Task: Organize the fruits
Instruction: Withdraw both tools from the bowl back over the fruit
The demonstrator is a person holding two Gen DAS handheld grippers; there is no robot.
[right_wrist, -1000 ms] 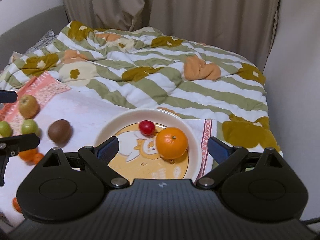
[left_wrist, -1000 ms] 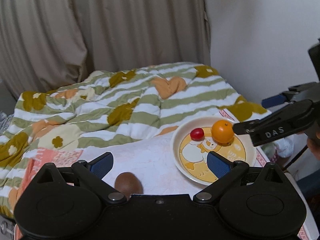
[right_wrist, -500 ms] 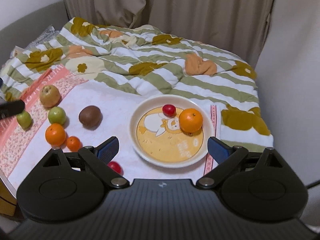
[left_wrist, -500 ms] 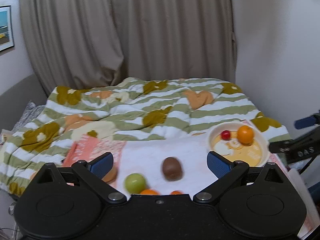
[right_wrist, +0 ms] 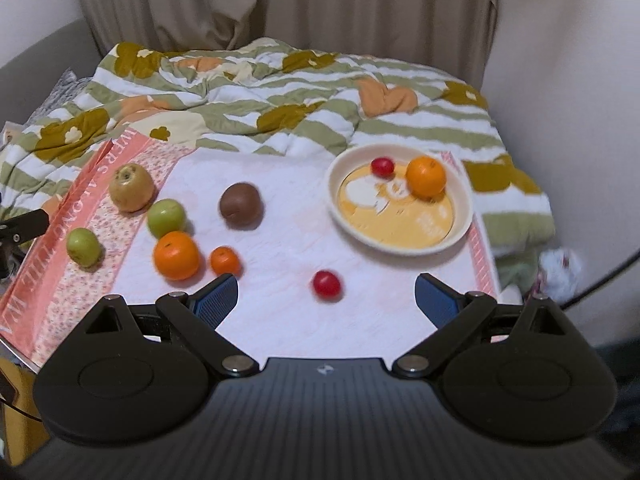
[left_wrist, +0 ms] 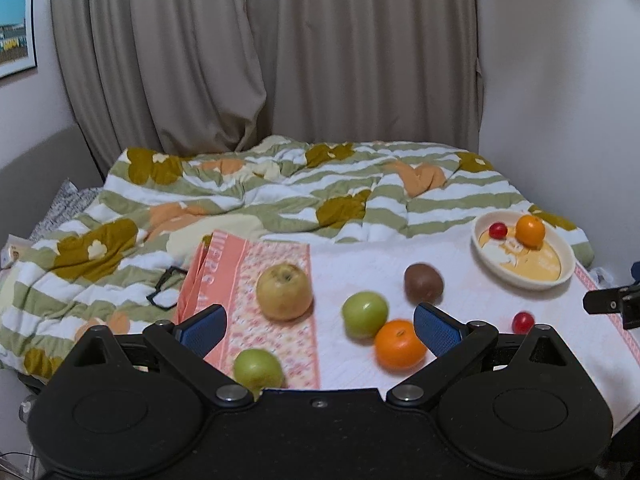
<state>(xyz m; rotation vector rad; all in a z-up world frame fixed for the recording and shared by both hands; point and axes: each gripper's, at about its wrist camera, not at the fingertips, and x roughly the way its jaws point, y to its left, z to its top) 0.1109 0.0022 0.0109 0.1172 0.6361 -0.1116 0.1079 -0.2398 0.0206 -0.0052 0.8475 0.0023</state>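
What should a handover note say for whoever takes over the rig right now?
Left gripper: open, empty, above the loose fruit.
Right gripper: open, empty, raised in front of the cloth.
Plate, right side of cloth: holds one orange and one cherry tomato.
Loose on the cloth: kiwi, yellow apple, two green apples, big orange, small orange, second cherry tomato.
Done: two fruits on the plate.
Left: probably the seven loose fruits; the tomato lies nearest the right gripper.

Black left tongs [left_wrist: 318,326], black right tongs [right_wrist: 326,298], blue textured pads [left_wrist: 200,328], silver pivot screws
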